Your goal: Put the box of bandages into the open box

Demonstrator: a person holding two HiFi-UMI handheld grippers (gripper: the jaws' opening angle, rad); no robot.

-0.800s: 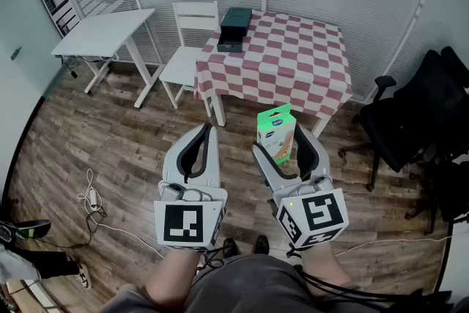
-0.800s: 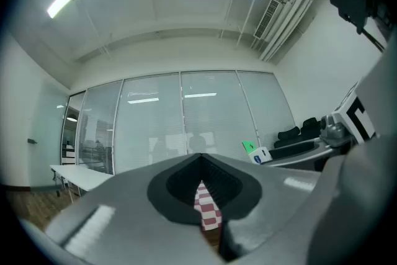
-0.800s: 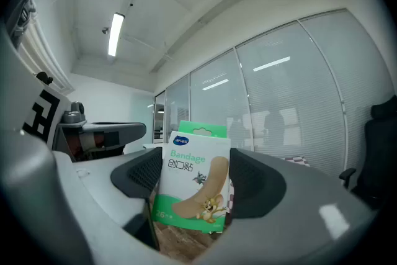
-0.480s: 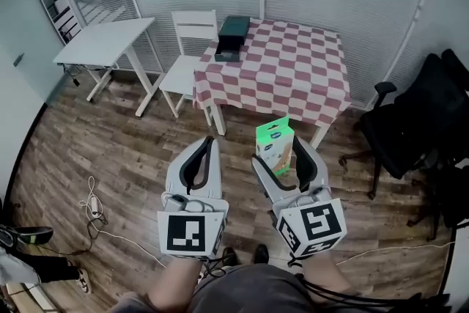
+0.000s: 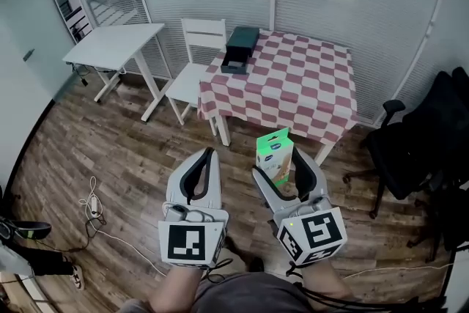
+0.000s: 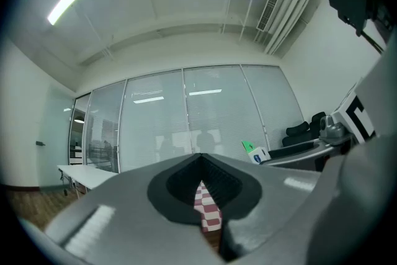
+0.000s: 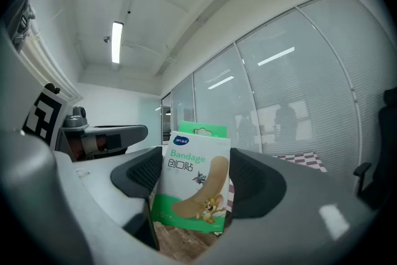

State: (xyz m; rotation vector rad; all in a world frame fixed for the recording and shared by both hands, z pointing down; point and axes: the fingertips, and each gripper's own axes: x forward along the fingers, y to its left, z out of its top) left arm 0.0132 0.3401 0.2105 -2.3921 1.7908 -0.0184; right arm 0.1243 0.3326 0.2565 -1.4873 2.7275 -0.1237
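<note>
— Where is the box of bandages (image 5: 275, 152)?

— Gripped in the right gripper (image 5: 282, 161), upright, green tab on top. The right gripper view shows both dark pads pressed against the carton's sides (its printed front, with a cartoon plaster, faces the camera). It is held in the air over the wooden floor (image 5: 117, 143).

— And the left gripper (image 5: 206, 155)?

— Clenched on nothing. Its tips meet, and through the small gap between its pads only a strip of checked cloth shows. It sits at nine o'clock of the right one, just beside it, and both point level.

— The open box (image 5: 240, 49)?

— Dark green, on the checked table (image 5: 300, 84), at the table's eleven o'clock corner. From the grippers it lies at about twelve o'clock, well apart from the bandages.

— Anything else around?

— A white chair (image 5: 198, 59) touching that corner, a white table (image 5: 113, 44) at ten o'clock, and a black office chair (image 5: 425, 135) at three o'clock.
</note>
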